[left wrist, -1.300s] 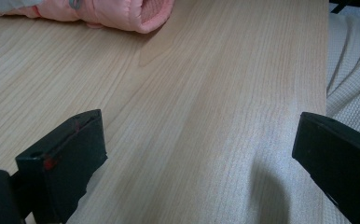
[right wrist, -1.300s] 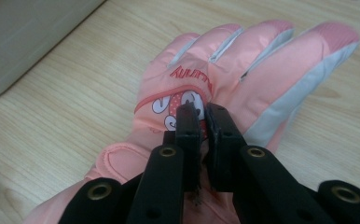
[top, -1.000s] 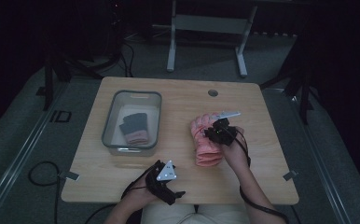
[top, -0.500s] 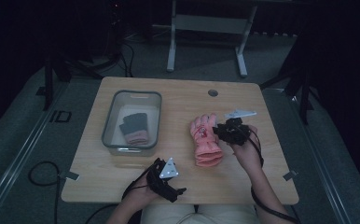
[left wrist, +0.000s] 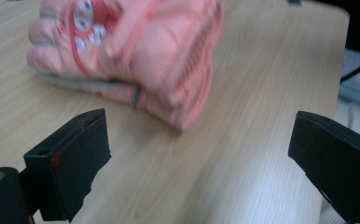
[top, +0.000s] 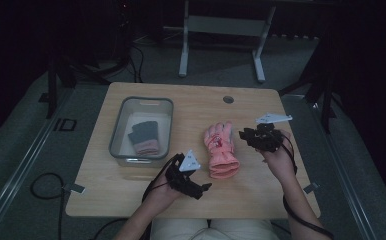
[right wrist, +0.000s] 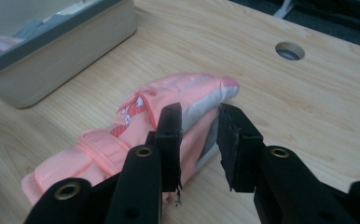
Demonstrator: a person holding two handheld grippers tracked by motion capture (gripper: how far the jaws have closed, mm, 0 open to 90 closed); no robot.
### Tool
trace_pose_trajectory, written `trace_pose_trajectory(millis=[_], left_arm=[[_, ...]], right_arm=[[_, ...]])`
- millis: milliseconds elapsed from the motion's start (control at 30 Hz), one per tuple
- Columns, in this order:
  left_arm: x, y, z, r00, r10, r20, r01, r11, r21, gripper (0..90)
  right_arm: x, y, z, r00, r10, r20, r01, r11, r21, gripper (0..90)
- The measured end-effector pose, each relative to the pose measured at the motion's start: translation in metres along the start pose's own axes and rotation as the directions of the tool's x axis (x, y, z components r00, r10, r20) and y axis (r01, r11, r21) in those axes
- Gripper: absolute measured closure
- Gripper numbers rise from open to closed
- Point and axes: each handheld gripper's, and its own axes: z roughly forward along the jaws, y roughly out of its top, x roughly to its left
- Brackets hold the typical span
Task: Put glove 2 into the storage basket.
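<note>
Right gripper [top: 244,134] just right of pink glove [top: 221,150] (jaws apart), not touching

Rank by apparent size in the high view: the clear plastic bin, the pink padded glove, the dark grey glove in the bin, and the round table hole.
1. Clear plastic bin
2. Pink padded glove
3. Dark grey glove
4. Round table hole

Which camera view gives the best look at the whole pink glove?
The high view: the pink glove lies flat on the table, seen complete from fingertips to cuff. The left gripper view shows it blurred and cut off at the top edge. In the right gripper view the right gripper covers part of it.
</note>
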Motion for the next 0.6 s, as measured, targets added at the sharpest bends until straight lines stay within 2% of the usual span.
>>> trace_pose_trajectory(millis=[67, 133, 200, 233, 267, 400, 500, 533, 567, 600], left_arm=[[0.006, 0.013, 0.001, 0.9998, -0.007, -0.021, 0.007, 1.0, 0.001, 4.9], [0.014, 0.025, 0.002, 0.9989, -0.032, -0.035, 0.031, 0.9994, -0.016, 5.7], [0.023, 0.036, 0.004, 0.9951, -0.069, -0.071, 0.067, 0.9974, -0.029, 7.3], [0.028, 0.041, 0.005, 0.9913, -0.085, -0.1, 0.084, 0.9963, -0.02, 8.1], [0.034, 0.046, 0.007, 0.9846, -0.096, -0.146, 0.094, 0.9954, -0.016, 8.1], [0.047, 0.058, 0.019, 0.9677, -0.137, -0.212, 0.139, 0.9902, -0.006, 8.9], [0.058, 0.062, 0.03, 0.9624, -0.176, -0.207, 0.181, 0.9834, 0.008, 9.7], [0.061, 0.063, 0.035, 0.9619, -0.177, -0.209, 0.184, 0.9827, 0.018, 10.0], [0.063, 0.063, 0.042, 0.9591, -0.164, -0.23, 0.177, 0.9835, 0.036, 10.8], [0.065, 0.063, 0.046, 0.9565, -0.154, -0.248, 0.171, 0.9839, 0.051, 11.2]], right_arm=[[0.0, 0.004, 0.004, 1.0, -0.001, -0.008, 0.001, 1.0, 0.002, 72.8], [0.003, 0.009, 0.008, 1.0, -0.002, -0.01, 0.002, 1.0, -0.001, 74.7], [0.007, 0.012, 0.012, 0.9997, 0.002, -0.025, -0.002, 1.0, -0.009, 75.1], [0.01, 0.013, 0.015, 0.9995, -0.004, -0.032, 0.003, 1.0, -0.014, 75.9], [0.013, 0.013, 0.019, 0.9995, -0.01, -0.028, 0.01, 1.0, -0.009, 76.5], [0.022, 0.011, 0.038, 0.9992, -0.025, -0.03, 0.026, 1.0, 0.014, 76.7], [0.024, 0.007, 0.048, 0.9993, -0.013, -0.036, 0.014, 1.0, 0.024, 76.7], [0.024, 0.004, 0.051, 0.9991, -0.01, -0.04, 0.011, 0.999, 0.034, 76.4], [0.023, 0.001, 0.054, 0.999, -0.005, -0.045, 0.007, 0.999, 0.044, 75.6], [0.022, -0.003, 0.057, 0.9996, -0.003, -0.029, 0.004, 0.998, 0.061, 74.1]])
